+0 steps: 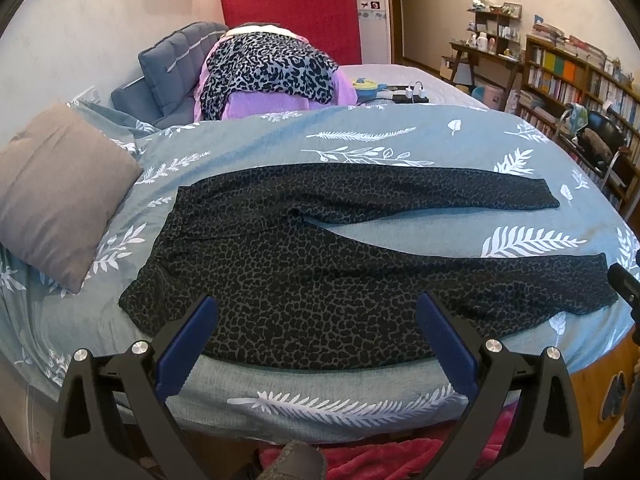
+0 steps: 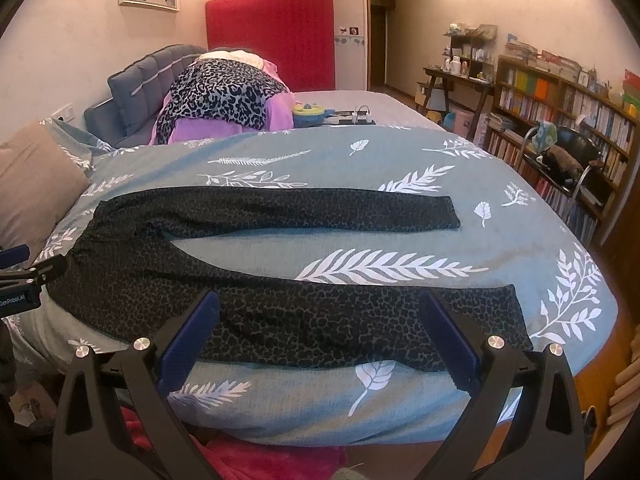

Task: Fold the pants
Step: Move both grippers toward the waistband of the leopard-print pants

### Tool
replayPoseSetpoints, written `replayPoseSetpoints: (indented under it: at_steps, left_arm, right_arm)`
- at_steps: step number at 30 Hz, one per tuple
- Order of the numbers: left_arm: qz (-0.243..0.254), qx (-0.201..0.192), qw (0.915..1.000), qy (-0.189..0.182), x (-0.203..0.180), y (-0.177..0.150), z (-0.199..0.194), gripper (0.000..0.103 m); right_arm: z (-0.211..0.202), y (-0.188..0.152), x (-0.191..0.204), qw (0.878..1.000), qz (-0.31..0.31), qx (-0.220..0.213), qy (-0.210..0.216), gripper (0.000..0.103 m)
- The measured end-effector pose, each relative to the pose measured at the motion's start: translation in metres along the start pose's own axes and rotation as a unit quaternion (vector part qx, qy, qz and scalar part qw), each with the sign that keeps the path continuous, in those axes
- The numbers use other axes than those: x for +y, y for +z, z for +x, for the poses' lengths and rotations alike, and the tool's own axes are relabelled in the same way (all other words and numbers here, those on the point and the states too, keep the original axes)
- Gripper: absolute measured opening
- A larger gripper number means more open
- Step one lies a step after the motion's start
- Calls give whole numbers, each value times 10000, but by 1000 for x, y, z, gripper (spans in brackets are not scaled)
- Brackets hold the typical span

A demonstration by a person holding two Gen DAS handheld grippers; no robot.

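On the bed (image 1: 400,128), the leopard-print pants (image 1: 320,280) lay lengthwise left-to-right; left tool (image 1: 316,320) faced the waist, right tool (image 2: 320,320) the near leg, both spread apart.

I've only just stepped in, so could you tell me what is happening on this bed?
A person is about to fold a pair of dark leopard-print pants, which lie spread flat on the leaf-patterned bedspread with the two legs splayed apart. The left claw is open and hangs over the near leg close to the waist end; the right claw is open over the same leg nearer the cuff. Neither has gripped any fabric, so no fold has been made yet.
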State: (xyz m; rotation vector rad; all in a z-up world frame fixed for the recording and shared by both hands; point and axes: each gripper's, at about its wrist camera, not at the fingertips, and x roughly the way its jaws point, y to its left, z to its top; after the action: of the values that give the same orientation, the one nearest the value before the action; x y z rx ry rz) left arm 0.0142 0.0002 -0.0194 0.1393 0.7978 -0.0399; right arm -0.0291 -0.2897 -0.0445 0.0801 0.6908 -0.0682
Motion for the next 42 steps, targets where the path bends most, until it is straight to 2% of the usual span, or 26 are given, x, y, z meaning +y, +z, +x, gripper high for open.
replayPoseSetpoints:
  at_steps: [23, 32, 42]
  left_arm:
    - [-78, 302, 9995, 38, 6, -6, 19, 98]
    - [-130, 509, 9985, 123, 11, -9, 38, 98]
    - [122, 720, 9967, 359, 10, -12, 73, 98]
  right_arm:
    - [15, -7, -5, 9998, 100, 153, -35, 100]
    - [34, -13, -7, 9993, 152, 346, -30, 100]
    - [74, -12, -17, 9965, 384, 735, 42, 100]
